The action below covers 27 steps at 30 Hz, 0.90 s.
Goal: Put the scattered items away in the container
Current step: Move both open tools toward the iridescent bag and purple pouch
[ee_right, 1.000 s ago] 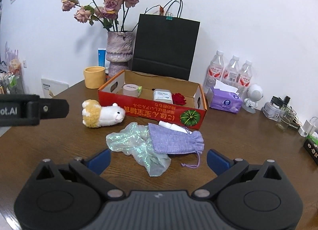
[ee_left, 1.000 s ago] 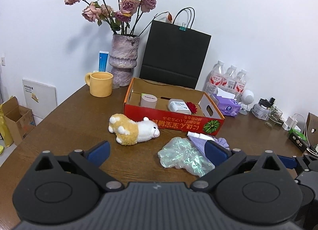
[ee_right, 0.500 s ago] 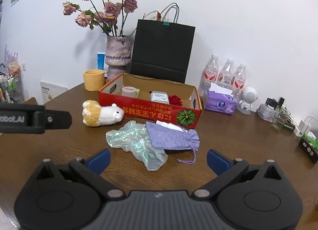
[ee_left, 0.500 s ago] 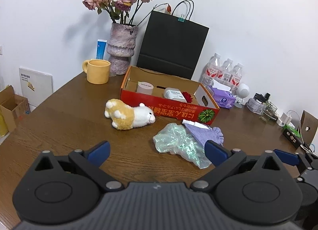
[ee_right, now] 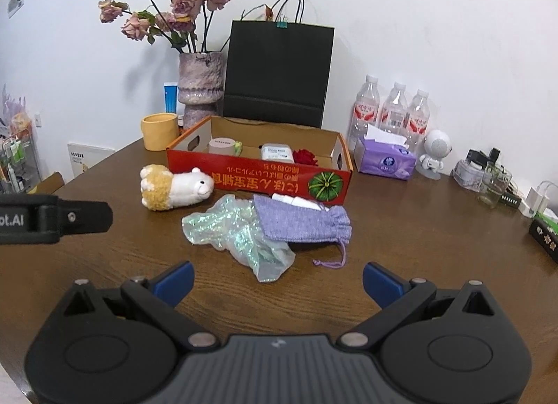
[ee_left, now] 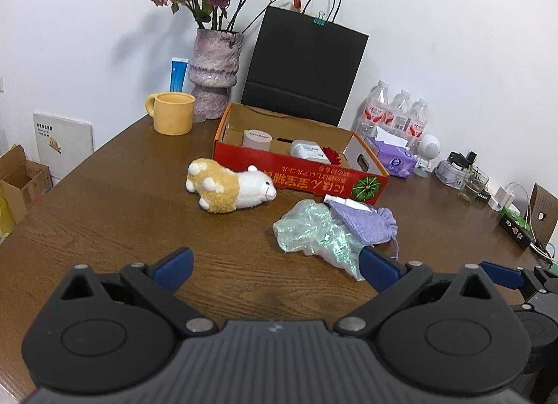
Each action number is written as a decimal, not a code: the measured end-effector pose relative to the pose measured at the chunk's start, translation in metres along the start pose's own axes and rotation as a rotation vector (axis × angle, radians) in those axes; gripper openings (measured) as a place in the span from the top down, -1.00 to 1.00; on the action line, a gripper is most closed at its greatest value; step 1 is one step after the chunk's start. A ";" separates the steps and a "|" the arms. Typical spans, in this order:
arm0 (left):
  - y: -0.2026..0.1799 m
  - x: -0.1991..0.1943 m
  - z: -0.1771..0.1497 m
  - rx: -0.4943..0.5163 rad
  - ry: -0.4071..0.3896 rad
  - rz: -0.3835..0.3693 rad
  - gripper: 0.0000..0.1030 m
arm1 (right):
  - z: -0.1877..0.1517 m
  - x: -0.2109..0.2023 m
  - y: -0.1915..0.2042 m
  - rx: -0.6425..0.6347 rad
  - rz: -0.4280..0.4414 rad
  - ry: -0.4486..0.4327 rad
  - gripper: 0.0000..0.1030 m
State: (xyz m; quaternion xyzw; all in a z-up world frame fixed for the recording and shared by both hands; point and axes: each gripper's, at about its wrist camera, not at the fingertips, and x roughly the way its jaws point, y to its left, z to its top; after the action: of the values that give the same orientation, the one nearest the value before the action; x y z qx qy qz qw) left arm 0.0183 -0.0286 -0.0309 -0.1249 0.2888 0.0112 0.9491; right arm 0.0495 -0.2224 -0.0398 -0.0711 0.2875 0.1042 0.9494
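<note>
Nothing is picked up yet: my left hand-held gripper (ee_left: pixel 275 266) and right hand-held gripper (ee_right: pixel 277 280) both hang wide and empty above the table (ee_right: pixel 418 229). Plush sheep (ee_right: pixel 174 187), shiny bag (ee_right: pixel 240 233) and purple pouch (ee_right: pixel 300 221) lie just before the red box (ee_right: pixel 258 179). Next I'd judge a reach down onto one of them.
</note>
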 end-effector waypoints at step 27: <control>0.016 0.019 -0.009 -0.003 0.024 -0.002 -1.00 | -0.021 0.031 -0.001 0.023 -0.007 0.030 -1.00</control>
State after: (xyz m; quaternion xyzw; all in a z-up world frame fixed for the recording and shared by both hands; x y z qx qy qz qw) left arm 0.0270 -0.0166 -0.0523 -0.1269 0.2999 0.0093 0.9454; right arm 0.0634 -0.2228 -0.0746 -0.0629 0.3025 0.0966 0.9462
